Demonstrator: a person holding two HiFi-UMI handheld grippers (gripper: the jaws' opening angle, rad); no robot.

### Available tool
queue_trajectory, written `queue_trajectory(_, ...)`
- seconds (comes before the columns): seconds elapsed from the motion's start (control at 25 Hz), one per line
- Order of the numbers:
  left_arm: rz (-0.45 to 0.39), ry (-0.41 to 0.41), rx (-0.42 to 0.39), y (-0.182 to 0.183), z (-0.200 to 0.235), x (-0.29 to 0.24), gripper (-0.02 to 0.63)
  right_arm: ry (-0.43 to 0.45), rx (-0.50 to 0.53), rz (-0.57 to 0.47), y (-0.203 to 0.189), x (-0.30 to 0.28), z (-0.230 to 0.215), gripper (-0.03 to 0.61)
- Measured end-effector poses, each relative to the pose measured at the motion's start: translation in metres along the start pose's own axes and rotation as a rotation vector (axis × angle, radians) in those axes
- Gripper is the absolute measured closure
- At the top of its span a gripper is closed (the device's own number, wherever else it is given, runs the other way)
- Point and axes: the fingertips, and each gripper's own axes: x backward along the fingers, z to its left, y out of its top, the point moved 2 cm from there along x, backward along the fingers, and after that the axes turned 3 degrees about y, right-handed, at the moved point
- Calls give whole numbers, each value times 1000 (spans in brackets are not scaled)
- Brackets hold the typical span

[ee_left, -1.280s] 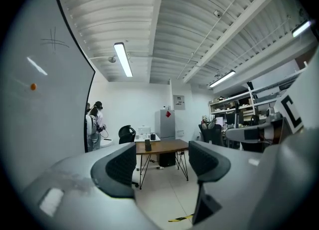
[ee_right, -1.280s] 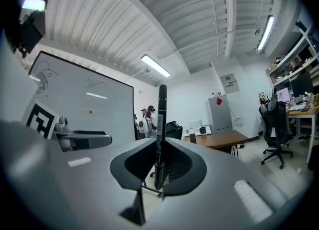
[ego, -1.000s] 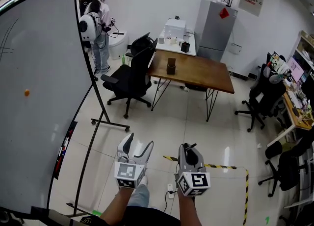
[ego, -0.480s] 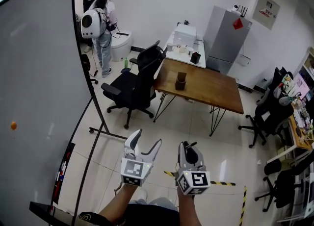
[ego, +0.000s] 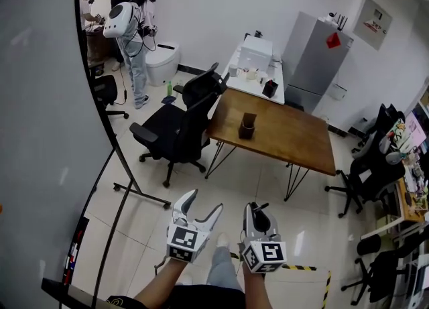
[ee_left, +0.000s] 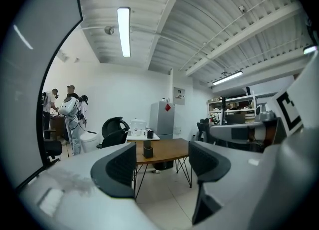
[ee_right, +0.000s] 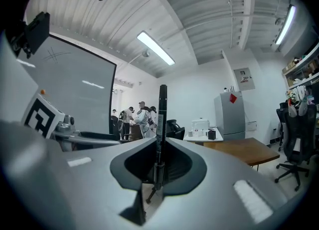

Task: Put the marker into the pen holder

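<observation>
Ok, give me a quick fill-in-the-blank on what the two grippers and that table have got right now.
1. The right gripper is shut on a black ____.
2. The left gripper holds ____ between its open jaws.
3. On the wooden table stands a dark ____.
Missing: marker; nothing; pen holder.

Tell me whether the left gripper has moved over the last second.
Yes. The left gripper has advanced toward the wooden table, and the striped floor tape now lies further behind it.
</observation>
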Motion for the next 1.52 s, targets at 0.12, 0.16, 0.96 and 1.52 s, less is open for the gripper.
queue_trajectory(0.12,-28,27,9,8,12,-47,284,14,1,-6,1,-42,-37,537)
queue_trajectory(0.16,-31,37,4,9,16,-65,284,18,1,-10,3,-56,-52,537)
queue_trajectory(0.96,-24,176,-78,106,100,-353,284,76,-100,-56,59,-293,-306,537)
queue_trajectory(1.52,-82,-86,-96,117,170,-495,296,68,-24,-65,68,-451,-296,537)
